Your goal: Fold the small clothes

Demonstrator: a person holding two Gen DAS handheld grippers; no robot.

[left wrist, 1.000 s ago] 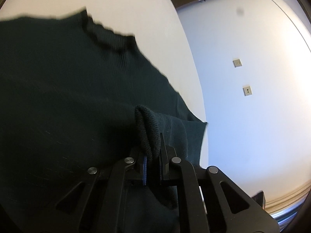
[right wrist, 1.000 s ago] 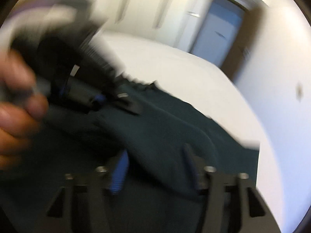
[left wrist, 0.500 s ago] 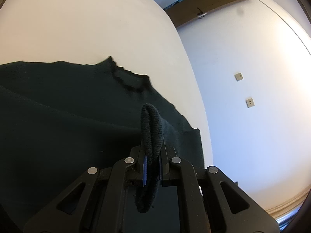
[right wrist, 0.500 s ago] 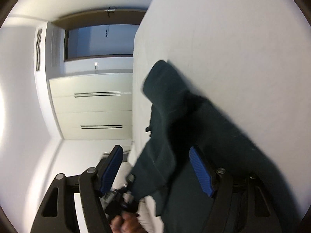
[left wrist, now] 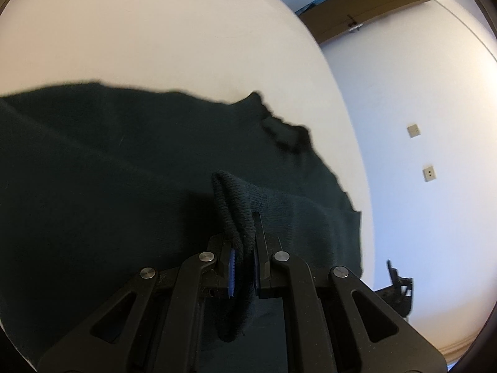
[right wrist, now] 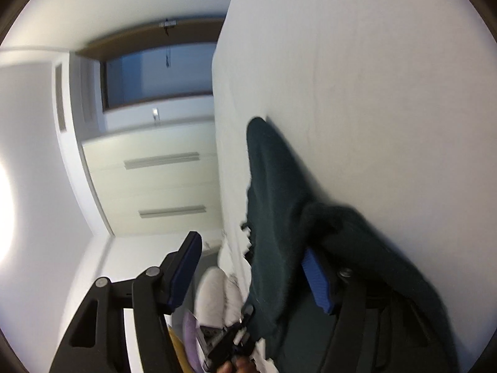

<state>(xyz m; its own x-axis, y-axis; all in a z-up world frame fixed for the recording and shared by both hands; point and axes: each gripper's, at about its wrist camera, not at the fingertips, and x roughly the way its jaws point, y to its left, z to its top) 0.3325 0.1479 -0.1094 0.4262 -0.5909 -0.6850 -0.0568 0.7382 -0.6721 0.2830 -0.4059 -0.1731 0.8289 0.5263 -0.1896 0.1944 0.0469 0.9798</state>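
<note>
Left wrist view, item one: dark green knit garment (left wrist: 130, 186), spread over the white surface (left wrist: 155, 31) across the left and centre of the frame. Your left gripper (left wrist: 243, 267) is clamped on a ribbed fold of it at lower centre, cloth bunched between the blue pads.

Risk, left side: the pinch looks narrow; a sharp pull could drag the fold out, or haul the whole garment askew instead of folding it.

Right wrist view, item two: same garment, running from centre frame to the lower right. Your right gripper (right wrist: 251, 269) is rolled on its side, jaws wide and closing. One blue pad (right wrist: 316, 283) lies against the cloth; the other (right wrist: 183, 270) stands clear at lower left, so nothing is pinched.

Risk, right side: closing here may catch only a loose outer layer, or several layers at once, giving a crooked fold.
</note>
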